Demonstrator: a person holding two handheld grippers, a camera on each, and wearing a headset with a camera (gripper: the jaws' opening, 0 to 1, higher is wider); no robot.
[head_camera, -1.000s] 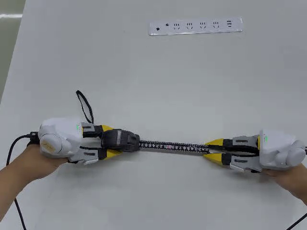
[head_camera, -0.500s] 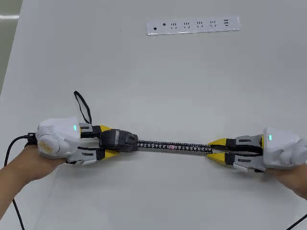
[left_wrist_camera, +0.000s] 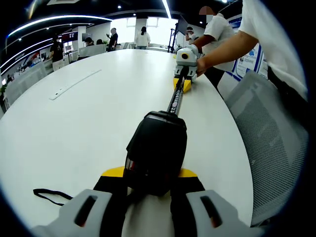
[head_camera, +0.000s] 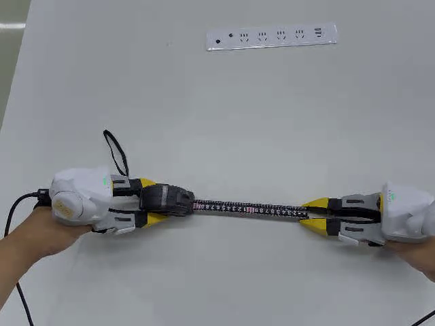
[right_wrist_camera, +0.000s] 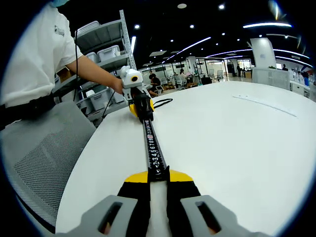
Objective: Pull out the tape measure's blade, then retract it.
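The black tape measure case (head_camera: 168,200) lies low over the white table (head_camera: 224,122), held between the yellow-tipped jaws of my left gripper (head_camera: 153,201), which is shut on it. In the left gripper view the case (left_wrist_camera: 157,150) sits between the jaws of the left gripper (left_wrist_camera: 150,174). Its black blade (head_camera: 248,208) with white numbers stretches right to my right gripper (head_camera: 314,216), which is shut on the blade's end. From the right gripper view the blade (right_wrist_camera: 152,148) runs away from the right gripper (right_wrist_camera: 158,176) to the case (right_wrist_camera: 144,109).
A white power strip (head_camera: 272,36) lies at the table's far side. The case's black wrist loop (head_camera: 115,151) trails behind the left gripper. A dark cable (head_camera: 17,210) runs off the left gripper. A grey mesh chair (left_wrist_camera: 269,143) stands by the table edge.
The right gripper has moved further right with the blade's end, so more blade is drawn out of the case. The left gripper has stayed almost in place.
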